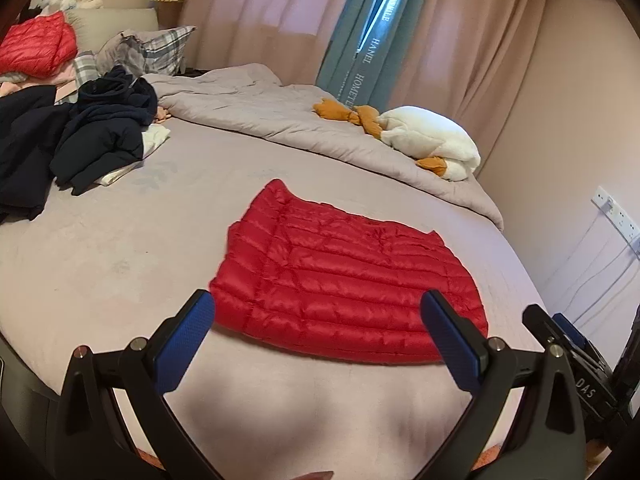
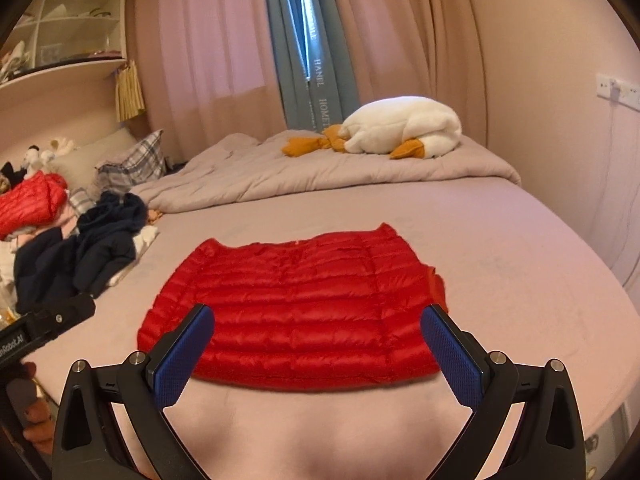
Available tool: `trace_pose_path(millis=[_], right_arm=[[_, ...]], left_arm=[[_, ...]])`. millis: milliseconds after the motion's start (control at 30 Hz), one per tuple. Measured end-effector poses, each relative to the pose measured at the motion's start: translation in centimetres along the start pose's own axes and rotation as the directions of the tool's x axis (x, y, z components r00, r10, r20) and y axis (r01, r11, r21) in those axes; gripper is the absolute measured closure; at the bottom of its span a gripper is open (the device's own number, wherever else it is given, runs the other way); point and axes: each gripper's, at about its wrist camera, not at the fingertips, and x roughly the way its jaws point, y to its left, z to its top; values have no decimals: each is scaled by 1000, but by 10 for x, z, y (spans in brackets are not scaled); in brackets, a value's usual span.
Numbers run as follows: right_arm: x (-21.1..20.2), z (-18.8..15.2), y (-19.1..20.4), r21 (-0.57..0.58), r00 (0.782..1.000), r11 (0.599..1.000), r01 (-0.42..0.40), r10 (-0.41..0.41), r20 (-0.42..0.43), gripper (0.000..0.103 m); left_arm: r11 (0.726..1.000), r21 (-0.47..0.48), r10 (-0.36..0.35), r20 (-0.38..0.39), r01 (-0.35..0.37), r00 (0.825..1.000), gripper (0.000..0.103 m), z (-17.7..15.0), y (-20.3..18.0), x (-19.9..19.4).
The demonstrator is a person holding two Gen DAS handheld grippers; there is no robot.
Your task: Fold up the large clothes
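A red quilted down jacket (image 1: 340, 276) lies flat and folded into a compact rectangle on the pink bed sheet (image 1: 120, 248); it also shows in the right wrist view (image 2: 296, 304). My left gripper (image 1: 318, 308) is open and empty, hovering above the jacket's near edge. My right gripper (image 2: 318, 320) is open and empty, also above the near edge. The right gripper's body (image 1: 560, 340) shows at the left view's right side, and the left gripper's body (image 2: 44, 328) at the right view's left side.
A pile of dark navy clothes (image 1: 80, 136) lies at the left, with another red jacket (image 1: 38, 46) behind it. A grey duvet (image 1: 280, 116) and a white plush goose (image 1: 432, 140) lie at the far side. Curtains and a wall with sockets (image 1: 616, 212) stand beyond.
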Motion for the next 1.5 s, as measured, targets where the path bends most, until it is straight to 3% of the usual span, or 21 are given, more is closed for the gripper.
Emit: trace_pose_path(millis=[233, 500, 800, 1500], right_arm=[[-2, -4, 2, -6, 999, 999, 37, -37, 10, 1], [0, -12, -4, -9, 996, 996, 85, -85, -9, 1], [4, -15, -5, 7, 995, 996, 94, -94, -29, 1], [9, -16, 2, -1, 991, 992, 124, -124, -46, 1]], left_arm=[[997, 79, 25, -16, -23, 1000, 0, -10, -24, 9], [994, 107, 2, -64, 4, 998, 0, -17, -37, 21], [995, 97, 37, -74, -29, 997, 0, -18, -34, 30], [997, 64, 45, -58, -41, 997, 0, -22, -20, 33]])
